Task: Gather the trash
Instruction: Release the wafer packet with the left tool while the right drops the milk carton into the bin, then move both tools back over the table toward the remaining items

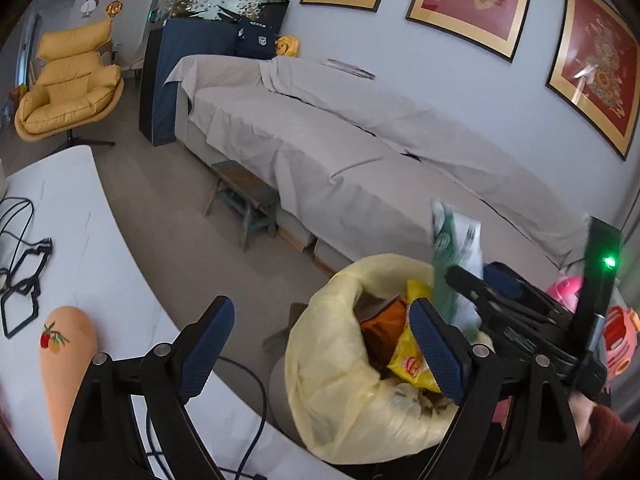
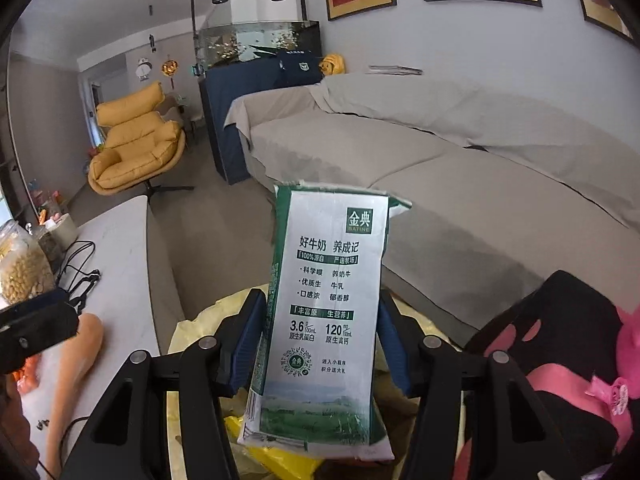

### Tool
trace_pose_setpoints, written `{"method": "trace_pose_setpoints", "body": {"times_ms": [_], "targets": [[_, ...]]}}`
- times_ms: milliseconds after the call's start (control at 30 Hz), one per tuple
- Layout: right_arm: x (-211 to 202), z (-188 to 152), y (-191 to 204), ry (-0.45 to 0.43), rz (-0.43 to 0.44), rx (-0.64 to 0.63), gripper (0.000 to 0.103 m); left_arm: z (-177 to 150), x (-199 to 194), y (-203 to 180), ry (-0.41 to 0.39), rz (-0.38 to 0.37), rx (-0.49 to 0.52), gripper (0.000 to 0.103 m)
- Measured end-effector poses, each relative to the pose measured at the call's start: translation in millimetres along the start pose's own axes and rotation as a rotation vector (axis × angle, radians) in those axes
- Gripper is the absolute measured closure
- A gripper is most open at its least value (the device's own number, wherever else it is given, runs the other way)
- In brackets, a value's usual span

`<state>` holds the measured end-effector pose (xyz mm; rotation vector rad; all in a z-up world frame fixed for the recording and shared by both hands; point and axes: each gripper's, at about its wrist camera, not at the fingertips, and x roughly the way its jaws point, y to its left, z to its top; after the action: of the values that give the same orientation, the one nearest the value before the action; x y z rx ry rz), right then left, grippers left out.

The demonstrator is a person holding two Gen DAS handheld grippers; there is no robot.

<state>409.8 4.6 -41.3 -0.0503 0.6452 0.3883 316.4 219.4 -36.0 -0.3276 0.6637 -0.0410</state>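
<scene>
Standing upright between your right gripper [image 2: 318, 344]'s spread fingers, the milk carton [image 2: 326, 312] hangs over the yellow-lined trash bin [image 1: 340, 384]; the pads look just clear of it. Your left gripper [image 1: 320, 344] gapes wide, empty, beside the table [image 1: 80, 216]

Soft, even daylight fills both views, dim and greyish, with no hard shadows. Glare streaks the framed picture [image 1: 592, 68] at two o'clock in the left wrist view. Fisheye bending curves the walls toward black corners. The milk carton [image 1: 456, 248] there smears with motion blur; its print [image 2: 326, 280] reads sharp in the right.
</scene>
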Motion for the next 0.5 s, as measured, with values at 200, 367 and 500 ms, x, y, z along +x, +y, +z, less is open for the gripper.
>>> {"method": "trace_pose_setpoints", "body": {"times_ms": [200,367,500], "targets": [[-28,-15,-5,-0.041,-0.048,-0.011,0.004,-7,3,8,0.022,-0.005,-0.053,0.014],[-53,-23,-24,-0.001,-0.089,-0.010,0.004,-17,4,-13,0.037,-0.008,-0.010,0.014],[-86,-28,-49,0.006,-0.141,0.017,0.004,-29,4,-41,0.064,-0.041,0.024,0.014]]}}
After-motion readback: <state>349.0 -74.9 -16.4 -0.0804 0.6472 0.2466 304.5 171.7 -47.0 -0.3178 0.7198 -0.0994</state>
